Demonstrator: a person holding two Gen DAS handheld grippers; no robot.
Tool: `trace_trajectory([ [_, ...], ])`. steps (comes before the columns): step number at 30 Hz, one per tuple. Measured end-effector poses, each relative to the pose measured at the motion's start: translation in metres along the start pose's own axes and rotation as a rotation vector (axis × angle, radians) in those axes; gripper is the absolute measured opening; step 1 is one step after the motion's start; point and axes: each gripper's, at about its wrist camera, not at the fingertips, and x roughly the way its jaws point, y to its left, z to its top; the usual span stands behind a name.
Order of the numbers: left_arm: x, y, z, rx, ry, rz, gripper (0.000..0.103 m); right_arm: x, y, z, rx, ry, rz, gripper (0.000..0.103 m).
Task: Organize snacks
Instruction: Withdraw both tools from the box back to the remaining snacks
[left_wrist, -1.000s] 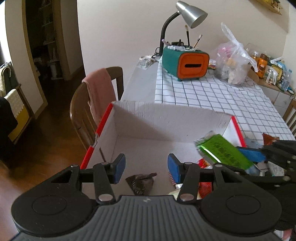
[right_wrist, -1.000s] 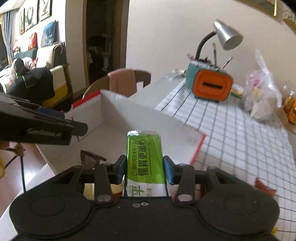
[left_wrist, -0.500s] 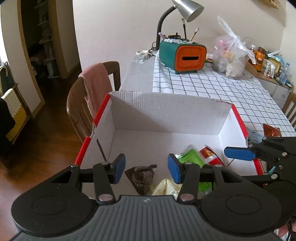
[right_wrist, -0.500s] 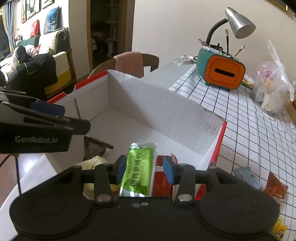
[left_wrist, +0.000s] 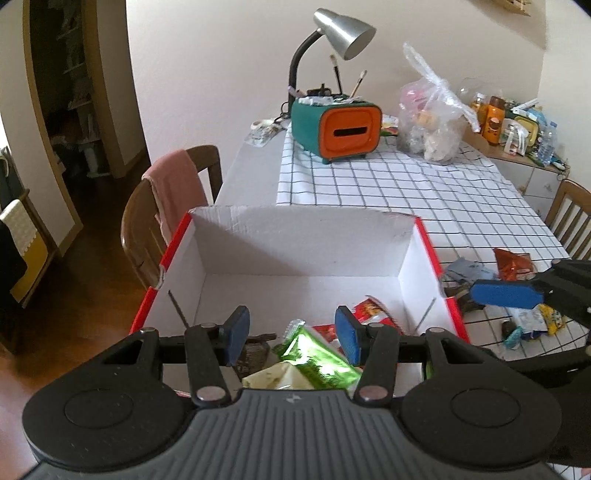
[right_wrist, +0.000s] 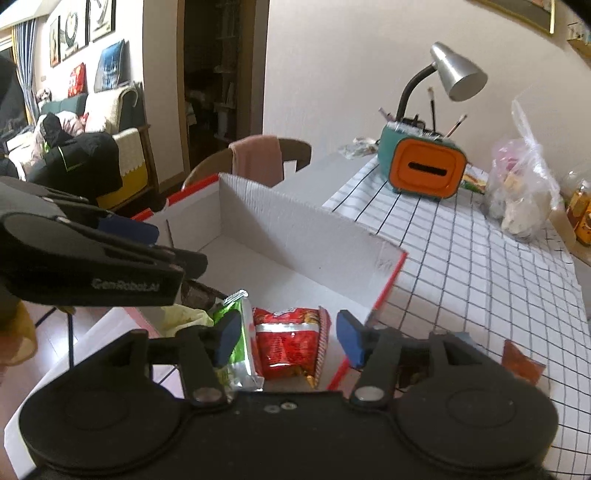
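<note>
Right tongs (right_wrist: 286, 338) wide apart, gripping nothing, above near right corner of box (right_wrist: 295, 236); left tongs (left_wrist: 291, 338) likewise spread, empty, over box's near edge. Green snack packet (right_wrist: 240, 343) lies in box beside red snack packet (right_wrist: 291, 341), yellow wrapper (left_wrist: 275, 376) alongside. More snacks (left_wrist: 524, 321) loose on checked worktop (left_wrist: 406, 184) right of box

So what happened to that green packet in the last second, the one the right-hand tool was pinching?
The right gripper let go of the shiny green snack packet; its fingers spread, and the packet dropped into the white cardboard box with red edges, beside the red foil snack bag. That gripper has since pulled back toward the box's right side. The left gripper stayed open and empty above the box.
</note>
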Motion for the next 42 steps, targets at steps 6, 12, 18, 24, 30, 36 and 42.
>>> trace_trajectory([
  [6, -0.014, -0.022, 0.002, 0.023, -0.022, -0.019, 0.057, -0.029, -0.017, -0.009, 0.018, -0.033, -0.018, 0.069],
  [12, -0.024, -0.050, 0.002, 0.041, -0.043, -0.047, 0.066, -0.057, -0.041, -0.022, 0.035, -0.059, -0.052, 0.081],
  [18, -0.029, -0.084, -0.001, 0.071, -0.060, -0.089, 0.082, -0.082, -0.070, -0.041, 0.071, -0.068, -0.079, 0.087],
  [24, -0.025, -0.119, -0.008, 0.101, -0.053, -0.135, 0.085, -0.103, -0.100, -0.065, 0.109, -0.074, -0.095, 0.099],
  [30, -0.012, -0.149, -0.015, 0.102, -0.044, -0.188, 0.087, -0.116, -0.135, -0.094, 0.147, -0.070, -0.103, 0.103],
  [36, 0.014, -0.180, -0.024, 0.106, 0.012, -0.237, 0.087, -0.114, -0.172, -0.124, 0.186, -0.036, -0.130, 0.103],
  [42, 0.043, -0.208, -0.035, 0.120, 0.066, -0.257, 0.087, -0.104, -0.209, -0.146, 0.251, -0.008, -0.185, 0.103],
])
